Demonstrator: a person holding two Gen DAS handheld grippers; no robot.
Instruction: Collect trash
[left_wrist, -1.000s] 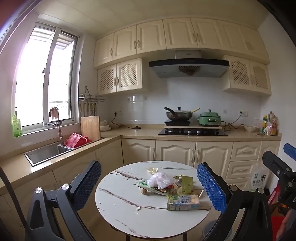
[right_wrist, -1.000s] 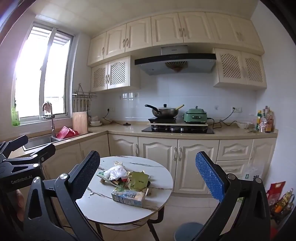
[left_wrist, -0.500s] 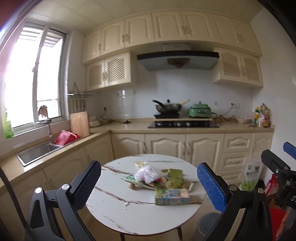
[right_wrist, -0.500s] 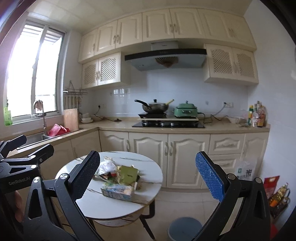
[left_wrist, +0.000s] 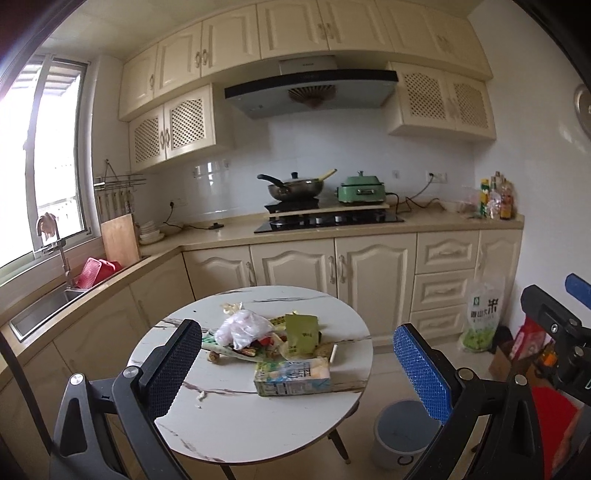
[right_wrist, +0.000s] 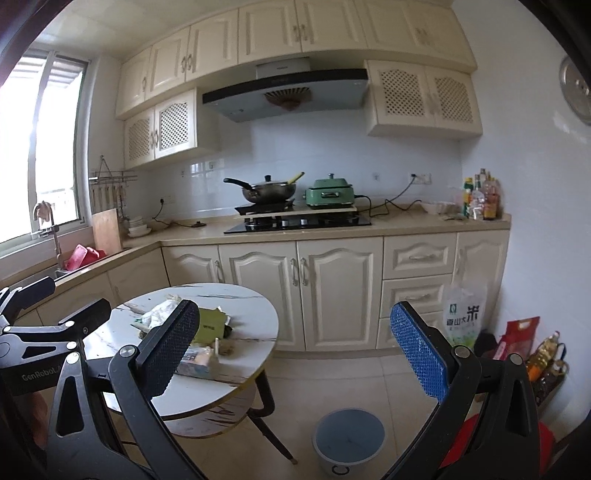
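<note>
Two grippers in view, both empty. The left gripper has its jaws spread wide, one pad black and one blue, both with a fine dimpled texture; it hovers short of the near edge of the table. The right gripper is likewise spread wide with the same black and blue pads, and is held off the table's right edge, above the floor.

One round table, white top with dark marble veining. The trash sits in one heap at the middle of the top, reaching toward its right edge:
- one crumpled clear plastic bag, toward the far left of the heap;
- one flat olive-green pouch, print too small to read;
- one rectangular drink carton, lying on its side at the near edge of the heap, lettering illegible;
- one short white stick, beside the carton;
- mixed food scraps under the bag, not countable.

One round grey bin, smooth plastic, open-topped, stands on the tiled floor below the table's right edge.

One rice bag leans against the cabinets, marked with the character "米". The left gripper's body reads "GenRobot" in the right wrist view.
</note>
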